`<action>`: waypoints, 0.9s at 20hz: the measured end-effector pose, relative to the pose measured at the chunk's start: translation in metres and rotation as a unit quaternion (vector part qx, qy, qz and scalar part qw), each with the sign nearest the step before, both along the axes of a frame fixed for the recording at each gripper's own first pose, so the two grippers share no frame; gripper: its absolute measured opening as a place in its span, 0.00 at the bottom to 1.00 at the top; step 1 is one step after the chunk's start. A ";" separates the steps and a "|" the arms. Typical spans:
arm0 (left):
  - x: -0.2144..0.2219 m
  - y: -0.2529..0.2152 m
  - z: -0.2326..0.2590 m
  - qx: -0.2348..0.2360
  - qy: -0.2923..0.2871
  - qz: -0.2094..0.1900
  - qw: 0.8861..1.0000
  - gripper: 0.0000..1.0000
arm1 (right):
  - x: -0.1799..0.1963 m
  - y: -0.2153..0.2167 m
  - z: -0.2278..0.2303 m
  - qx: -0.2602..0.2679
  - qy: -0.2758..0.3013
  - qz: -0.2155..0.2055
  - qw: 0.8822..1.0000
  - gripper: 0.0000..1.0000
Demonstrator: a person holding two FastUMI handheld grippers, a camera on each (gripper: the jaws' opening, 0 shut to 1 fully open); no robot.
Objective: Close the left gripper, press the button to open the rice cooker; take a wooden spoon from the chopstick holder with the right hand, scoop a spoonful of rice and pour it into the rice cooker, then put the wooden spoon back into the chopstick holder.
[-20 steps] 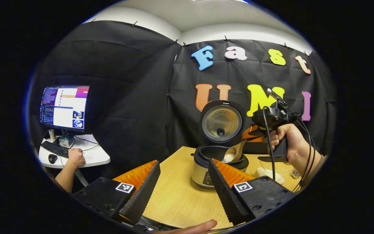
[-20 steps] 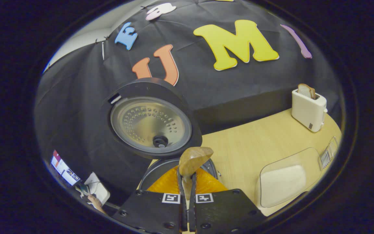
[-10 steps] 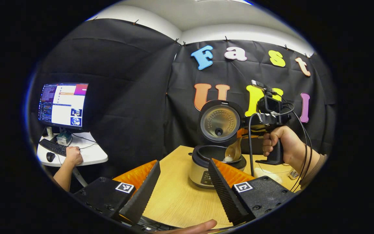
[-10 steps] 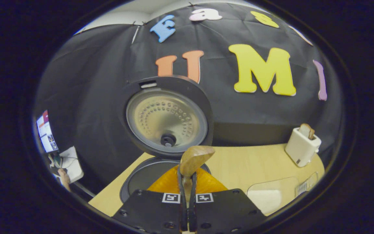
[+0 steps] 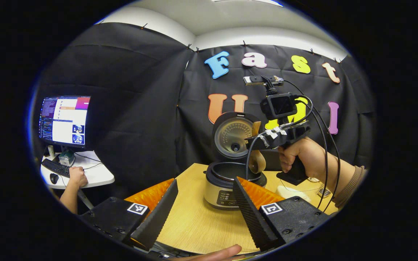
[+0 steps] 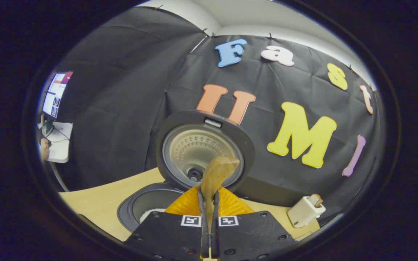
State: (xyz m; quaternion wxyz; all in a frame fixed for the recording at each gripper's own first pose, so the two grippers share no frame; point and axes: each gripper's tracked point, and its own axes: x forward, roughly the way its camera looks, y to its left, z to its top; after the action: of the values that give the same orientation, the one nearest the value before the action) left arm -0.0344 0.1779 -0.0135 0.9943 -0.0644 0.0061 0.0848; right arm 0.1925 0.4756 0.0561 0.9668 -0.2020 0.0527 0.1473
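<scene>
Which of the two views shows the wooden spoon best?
The left gripper view: the spoon appears from the side, bowl hanging over the open rice cooker, held by the right gripper. The right gripper view shows it end-on, so only the handle between the shut jaws and the bowl's back are visible.

Ahead of the left hand-held gripper (image 5: pixel 201 212), whose orange-backed fingers (image 5: pixel 156 214) are showing black ribbed pads, the rice cooker (image 5: pixel 227 181) is showing a silver body, black rim and dotted metallic inner lid. The wooden spoon (image 6: pixel 214 177) is looking warm brown. The worktop (image 5: pixel 194 221) is showing pale wood grain.
</scene>
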 end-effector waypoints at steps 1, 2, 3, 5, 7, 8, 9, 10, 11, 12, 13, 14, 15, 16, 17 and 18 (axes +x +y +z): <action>0.000 -0.001 -0.001 -0.001 0.001 -0.002 1.000 0.97 | 0.001 0.000 0.001 -0.009 -0.010 -0.001 1.000 0.02; 0.000 -0.002 0.000 -0.003 0.001 -0.003 1.000 0.97 | 0.002 0.000 0.003 -0.019 -0.018 -0.003 1.000 0.02; 0.000 -0.002 0.000 -0.004 0.001 -0.004 1.000 0.97 | 0.004 -0.001 0.004 -0.026 -0.025 -0.006 0.999 0.02; -0.001 -0.004 -0.002 -0.007 0.005 -0.005 1.000 0.97 | 0.002 -0.007 0.007 -0.033 -0.034 -0.011 0.999 0.02; 0.000 -0.006 -0.003 -0.007 0.008 -0.010 1.000 0.97 | 0.003 -0.013 0.013 -0.038 -0.042 -0.017 0.998 0.02; 0.001 -0.006 -0.005 -0.006 0.012 -0.012 1.000 0.97 | 0.004 -0.025 0.016 -0.042 -0.046 -0.025 0.998 0.02; 0.002 -0.008 -0.007 -0.008 0.017 -0.013 1.000 0.98 | 0.005 -0.038 0.021 -0.043 -0.050 -0.033 0.997 0.02; 0.003 -0.012 -0.009 -0.010 0.021 -0.015 1.000 0.98 | 0.005 -0.048 0.024 -0.040 -0.051 -0.041 0.997 0.02; 0.003 -0.016 -0.010 -0.010 0.022 -0.024 0.999 0.98 | 0.006 -0.061 0.027 -0.039 -0.052 -0.049 0.997 0.02; 0.002 -0.023 -0.007 -0.005 0.022 -0.027 0.999 0.98 | 0.007 -0.083 0.032 -0.037 -0.056 -0.061 0.996 0.02; -0.001 -0.024 -0.005 0.002 0.023 -0.019 1.000 0.98 | 0.007 -0.114 0.037 -0.035 -0.058 -0.074 0.995 0.02; -0.001 -0.025 -0.004 0.004 0.023 -0.016 1.000 0.98 | 0.008 -0.130 0.040 -0.034 -0.059 -0.082 0.994 0.02; 0.001 -0.027 -0.003 0.005 0.022 -0.016 1.000 0.97 | 0.008 -0.150 0.042 -0.031 -0.059 -0.091 0.994 0.02; 0.001 -0.031 -0.002 0.007 0.022 -0.016 1.000 0.97 | 0.009 -0.170 0.044 -0.029 -0.061 -0.102 0.992 0.02; 0.002 -0.041 0.001 0.008 0.022 -0.016 1.000 0.97 | 0.010 -0.201 0.047 -0.027 -0.064 -0.119 0.990 0.02; 0.003 -0.048 0.001 0.008 0.024 -0.019 0.999 0.97 | 0.013 -0.230 0.048 -0.026 -0.066 -0.135 0.988 0.02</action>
State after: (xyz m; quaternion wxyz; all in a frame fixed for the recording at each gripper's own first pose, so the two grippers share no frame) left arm -0.0314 0.1295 -0.0127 0.9958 -0.0542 0.0306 0.0672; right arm 0.2051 0.2458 0.1044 0.9736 -0.2273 0.0192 0.0003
